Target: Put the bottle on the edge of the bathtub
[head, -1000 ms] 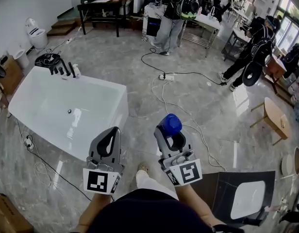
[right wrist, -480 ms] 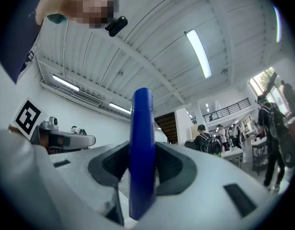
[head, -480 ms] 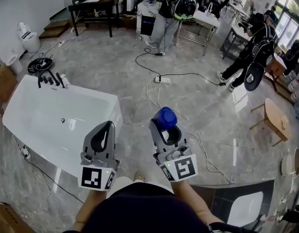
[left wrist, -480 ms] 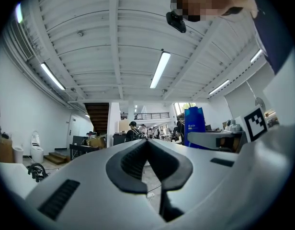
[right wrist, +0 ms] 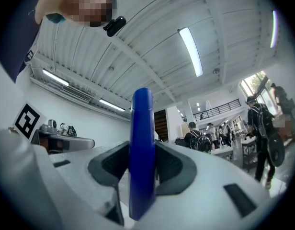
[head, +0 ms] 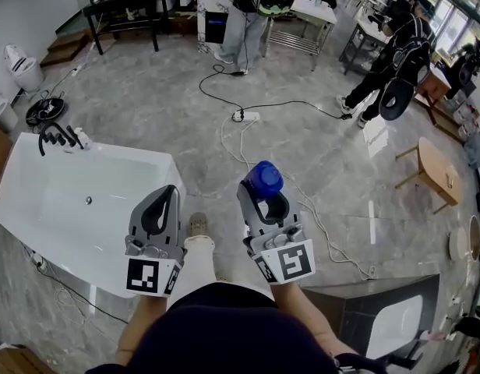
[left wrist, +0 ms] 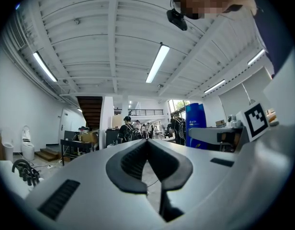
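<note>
In the head view a white bathtub [head: 107, 149] fills the lower left. My left gripper [head: 164, 202] hangs over the tub's near right corner, shut, with nothing between its jaws [left wrist: 147, 150]. To its right, over the grey floor and apart from the tub, my right gripper [head: 265, 197] is shut on a blue bottle [head: 264, 176]. The bottle [right wrist: 141, 147] stands upright between the dark pads [right wrist: 172, 169] in the right gripper view. It also shows as a blue bottle [left wrist: 196, 123] at the right of the left gripper view.
Black tap fittings [head: 57, 139] stand at the tub's far corner. A power strip [head: 245, 117] and cables cross the marble floor. People [head: 388, 61] stand at the back. At the right is a wooden stool [head: 435, 170], and a dark board [head: 357, 306] lies at lower right.
The view has moved forward and left: the bathtub now lies closer, under the left gripper. A leg and shoe have stepped between the grippers. Both grips are unchanged.
</note>
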